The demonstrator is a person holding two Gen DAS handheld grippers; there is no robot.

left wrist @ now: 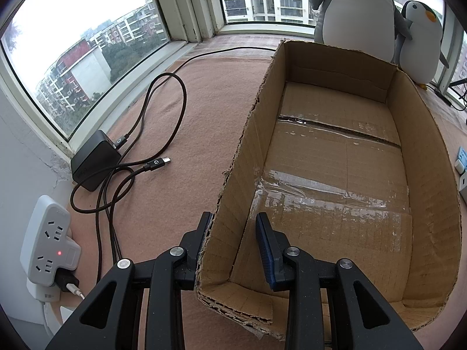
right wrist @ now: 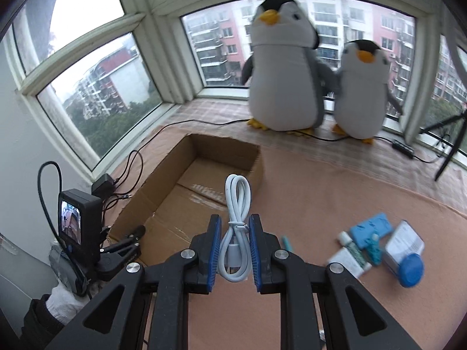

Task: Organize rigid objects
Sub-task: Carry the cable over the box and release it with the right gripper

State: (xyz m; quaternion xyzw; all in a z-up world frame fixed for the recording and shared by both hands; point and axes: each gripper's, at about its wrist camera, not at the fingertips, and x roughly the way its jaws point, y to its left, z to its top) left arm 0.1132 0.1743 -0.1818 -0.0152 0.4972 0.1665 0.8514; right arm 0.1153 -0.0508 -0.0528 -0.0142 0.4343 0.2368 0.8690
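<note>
From the left wrist, the left hand-held gripper (left wrist: 235,227) straddles the near left wall of the cardboard box (left wrist: 335,175), one finger outside and one inside; its fingers stand apart, the outer one against the cardboard and the inner one clear of it. The box sits open-topped on a pinkish felt-covered surface (left wrist: 181,93), with only tape strips on its floor. To its left lie a black charger (left wrist: 95,160) with looped dark cables and a white power strip (left wrist: 48,245) against the wall. Two plush penguins (left wrist: 356,8) stand behind the box.

From the right wrist, the right hand-held gripper (right wrist: 233,233) is clamped on a bundled white cable (right wrist: 236,218), held above the surface just beside the box's near right corner. On the right lies a blurred cluster of small items (right wrist: 379,248): white tubes, blue pieces, a blue-capped container
</note>
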